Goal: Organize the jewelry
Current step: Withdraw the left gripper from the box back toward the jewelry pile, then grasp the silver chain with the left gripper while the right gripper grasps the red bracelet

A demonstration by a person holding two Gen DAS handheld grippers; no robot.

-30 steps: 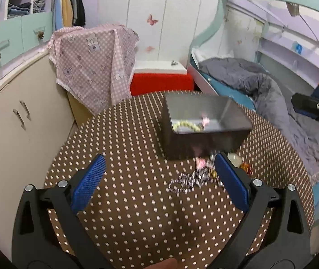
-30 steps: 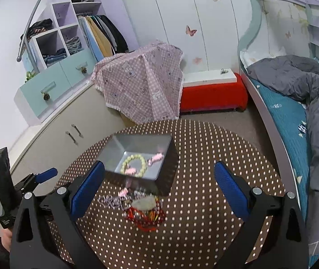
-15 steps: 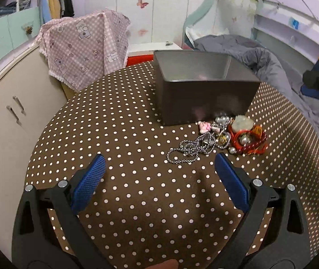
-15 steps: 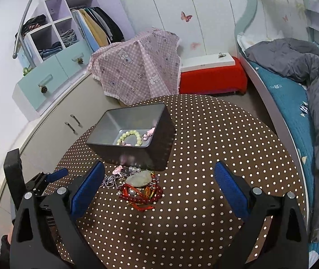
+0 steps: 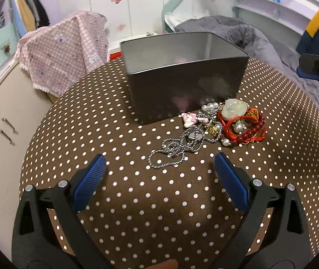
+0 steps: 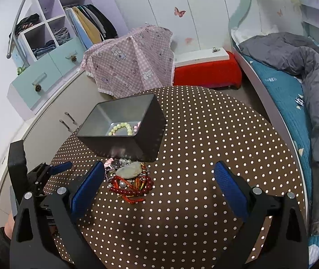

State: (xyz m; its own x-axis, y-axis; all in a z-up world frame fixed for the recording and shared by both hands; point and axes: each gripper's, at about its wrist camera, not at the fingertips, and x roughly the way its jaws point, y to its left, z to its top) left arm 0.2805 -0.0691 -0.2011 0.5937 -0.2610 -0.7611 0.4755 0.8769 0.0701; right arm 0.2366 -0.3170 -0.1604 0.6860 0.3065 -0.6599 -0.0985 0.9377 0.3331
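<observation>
left gripper (image 5: 159, 172) spread wide, empty, low over table (image 5: 159, 213), silver chain (image 5: 177, 148) just ahead. right gripper (image 6: 159, 177) also wide, empty. pile w/ red bead bracelet (image 6: 137, 186) & pale stone (image 6: 129, 170) lies at front wall of grey box (image 6: 137, 143). in box: green bead bracelet (image 6: 120, 129), pink bit. judged early; most left.

Left gripper (image 5: 159, 168) dropped low and moved in, now just short of the chain (image 5: 177, 148). Right gripper (image 6: 159, 177) also came in, toward the jewelry pile (image 6: 132, 179) near the box (image 6: 123, 125).
</observation>
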